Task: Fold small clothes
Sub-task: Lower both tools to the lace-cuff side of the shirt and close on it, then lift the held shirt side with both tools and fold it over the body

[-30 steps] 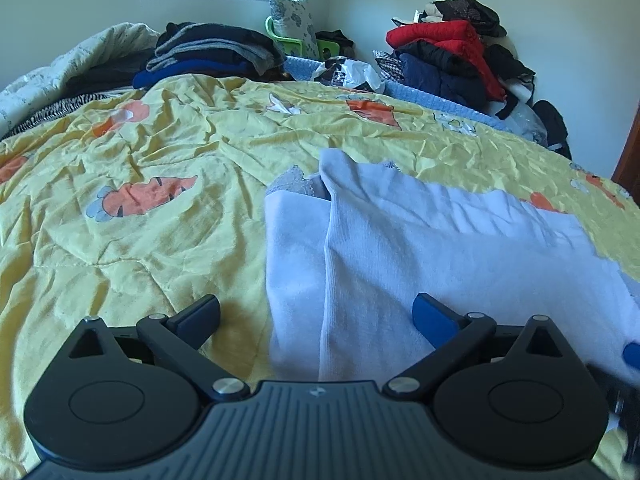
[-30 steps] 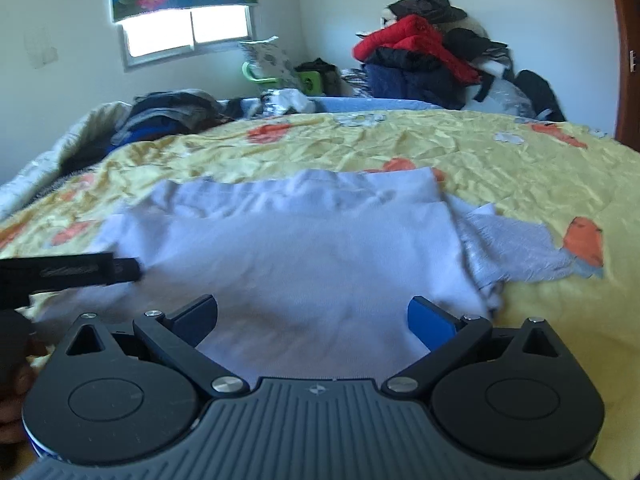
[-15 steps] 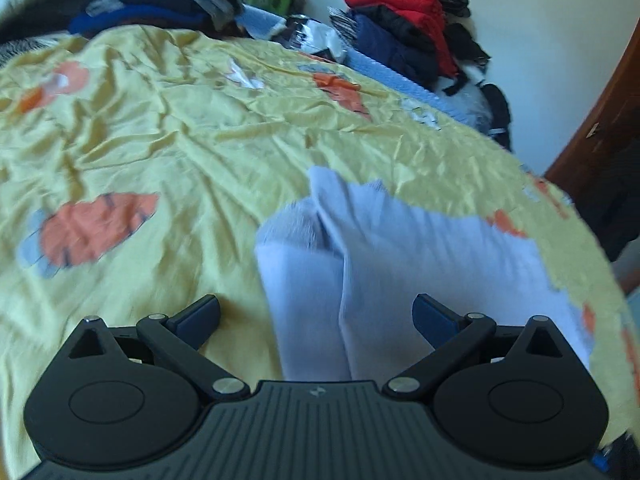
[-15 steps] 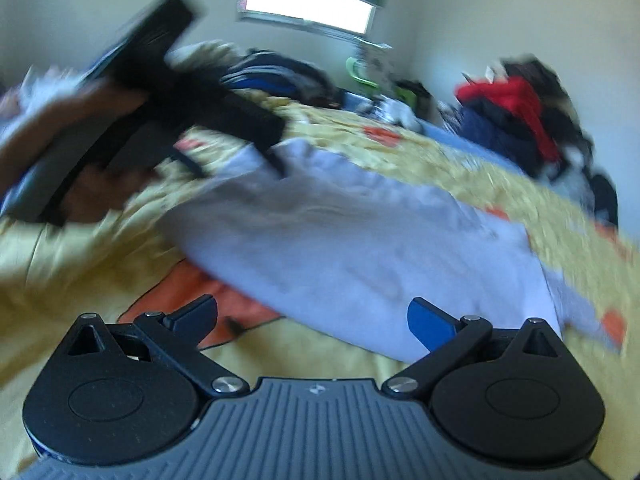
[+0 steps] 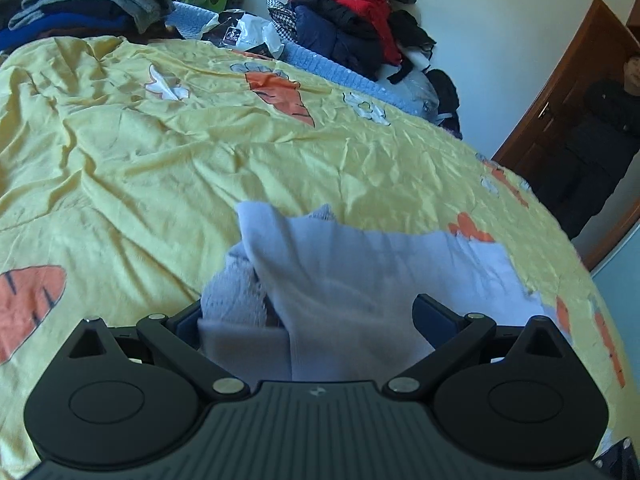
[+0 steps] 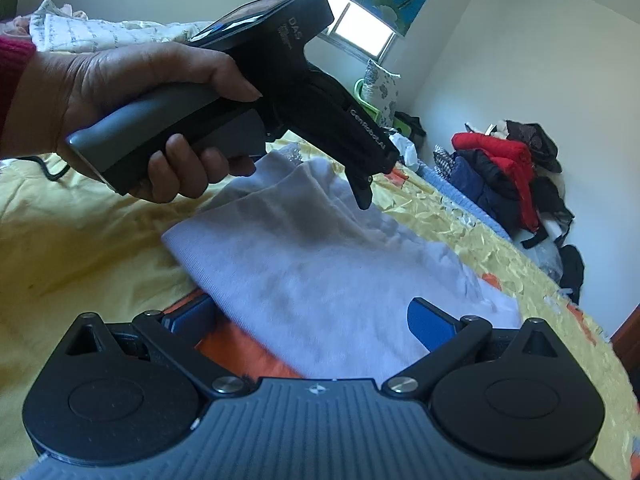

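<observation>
A pale lilac garment (image 5: pixel 360 264) lies partly folded on the yellow carrot-print bedspread (image 5: pixel 160 152). My left gripper (image 5: pixel 308 320) is open, its jaws standing either side of the garment's near end, with a knitted grey-lilac part (image 5: pixel 234 292) by the left jaw. In the right wrist view the same garment (image 6: pixel 320 264) lies ahead. My right gripper (image 6: pixel 312 320) is open over its near edge. The left gripper body (image 6: pixel 288 92), held in a hand (image 6: pixel 120 96), hovers over the garment's far end.
Piles of clothes stand at the head of the bed: dark folded ones (image 5: pixel 88 4) at left, red and navy jackets (image 5: pixel 344 12) at right. A person in dark clothes (image 5: pixel 592 132) stands by a wooden door (image 5: pixel 560 92). The bed's edge drops at right.
Both grippers have swung and moved closer to the garment. The left gripper has come down over the garment's end, and now shows large in the right wrist view. Both stay open.
</observation>
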Available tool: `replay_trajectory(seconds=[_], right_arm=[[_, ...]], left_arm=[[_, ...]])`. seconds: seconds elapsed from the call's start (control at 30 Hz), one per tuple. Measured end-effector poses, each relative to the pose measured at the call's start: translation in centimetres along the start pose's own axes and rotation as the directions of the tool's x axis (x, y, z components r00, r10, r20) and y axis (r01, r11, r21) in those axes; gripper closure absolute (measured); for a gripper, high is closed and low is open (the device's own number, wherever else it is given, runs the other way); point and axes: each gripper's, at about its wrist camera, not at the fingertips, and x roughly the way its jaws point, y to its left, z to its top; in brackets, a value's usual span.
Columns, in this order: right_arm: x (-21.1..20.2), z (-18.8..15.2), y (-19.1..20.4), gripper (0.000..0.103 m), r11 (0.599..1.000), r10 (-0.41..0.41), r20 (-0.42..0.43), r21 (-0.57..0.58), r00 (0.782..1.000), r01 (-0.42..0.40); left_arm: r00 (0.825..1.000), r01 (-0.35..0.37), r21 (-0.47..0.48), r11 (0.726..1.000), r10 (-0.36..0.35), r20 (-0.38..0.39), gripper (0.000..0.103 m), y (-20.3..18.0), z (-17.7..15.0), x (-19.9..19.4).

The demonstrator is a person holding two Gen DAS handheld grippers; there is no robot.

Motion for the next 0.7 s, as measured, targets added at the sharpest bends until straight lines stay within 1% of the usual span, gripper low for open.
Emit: replay_trajectory(seconds=[0.1, 0.17, 0.2, 0.23, 0.27, 0.3, 0.33, 0.37, 0.4, 0.43, 0.47, 0.5, 0.53, 0.57, 0.6, 0.67, 0.7], right_arm=[[0.6, 0.5, 1.1, 0.001, 0.999, -0.025, 0.017, -0.043, 1.0, 0.026], [0.8, 1.0, 2.2, 0.002, 0.994, -0.052, 0.041, -0.097, 0.998, 0.056], [0.9, 1.1, 2.8, 0.003, 0.989, -0.065, 0.057, -0.128, 0.996, 0.072], [1.0, 1.2, 3.3, 0.008, 0.984, -0.073, 0.072, -0.156, 0.995, 0.084], [1.0, 1.5, 3.7, 0.018, 0.983, -0.061, 0.079, -0.169, 0.995, 0.074], [1.1, 1.6, 3.9, 0.022, 0.983, -0.046, 0.074, -0.172, 0.996, 0.058], [1.2, 1.8, 4.0, 0.029, 0.983, -0.038, 0.07, -0.175, 0.997, 0.05], [1.3, 2.0, 4.2, 0.034, 0.983, -0.034, 0.066, -0.178, 0.997, 0.046], [1.3, 2.1, 4.3, 0.036, 0.982, -0.03, 0.065, -0.182, 0.997, 0.041], [1.3, 2.1, 4.4, 0.042, 0.982, -0.027, 0.064, -0.187, 0.998, 0.038], [1.4, 2.2, 4.6, 0.048, 0.981, -0.016, 0.064, -0.194, 0.998, 0.028], [1.5, 2.3, 4.4, 0.05, 0.98, -0.003, 0.063, -0.198, 0.998, 0.016], [1.4, 2.3, 4.5, 0.056, 0.98, 0.006, 0.061, -0.201, 0.998, 0.006], [1.4, 2.3, 4.6, 0.062, 0.979, 0.015, 0.059, -0.203, 0.998, -0.003], [1.4, 2.4, 4.6, 0.065, 0.978, 0.024, 0.056, -0.207, 0.998, -0.012], [1.5, 2.4, 4.9, 0.076, 0.976, 0.037, 0.05, -0.218, 0.998, -0.025], [1.6, 2.5, 5.0, 0.078, 0.975, 0.041, 0.048, -0.222, 0.998, -0.029]], left_arm=[[1.0, 0.028, -0.032, 0.999, -0.028, 0.012, 0.001, 0.7, 0.6, 0.4], [0.999, 0.04, -0.058, 0.998, -0.039, 0.02, 0.002, 1.2, 0.9, 0.6], [0.999, 0.037, -0.061, 0.997, -0.036, 0.019, 0.005, 1.2, 1.1, 0.7], [1.0, 0.023, -0.052, 0.998, -0.022, 0.016, 0.008, 1.1, 1.3, 0.9], [1.0, 0.0, -0.034, 0.999, 0.0, 0.012, 0.016, 0.9, 1.5, 1.0], [1.0, -0.026, -0.014, 1.0, 0.026, 0.008, 0.027, 0.6, 1.6, 1.1], [0.999, -0.052, 0.003, 0.999, 0.052, 0.006, 0.032, 0.4, 1.7, 1.3], [0.997, -0.072, 0.013, 0.997, 0.072, 0.005, 0.042, 0.3, 1.8, 1.3], [0.996, -0.09, 0.02, 0.996, 0.09, 0.004, 0.047, 0.3, 1.9, 1.4], [0.995, -0.1, 0.022, 0.995, 0.1, 0.003, 0.049, 0.2, 2.0, 1.5], [0.994, -0.108, 0.022, 0.994, 0.108, 0.005, 0.055, 0.2, 2.0, 1.5], [0.993, -0.117, 0.023, 0.993, 0.117, 0.006, 0.064, 0.2, 2.1, 1.6], [0.992, -0.128, 0.028, 0.991, 0.128, 0.008, 0.069, 0.2, 2.0, 1.6], [0.99, -0.14, 0.037, 0.989, 0.14, 0.014, 0.076, 0.2, 1.9, 1.7], [0.989, -0.145, 0.043, 0.988, 0.145, 0.018, 0.08, 0.1, 1.8, 1.7], [0.989, -0.149, 0.043, 0.988, 0.148, 0.03, 0.086, 0.0, 1.6, 1.7], [0.987, -0.155, 0.042, 0.987, 0.153, 0.037, 0.088, 0.0, 1.5, 1.6]])
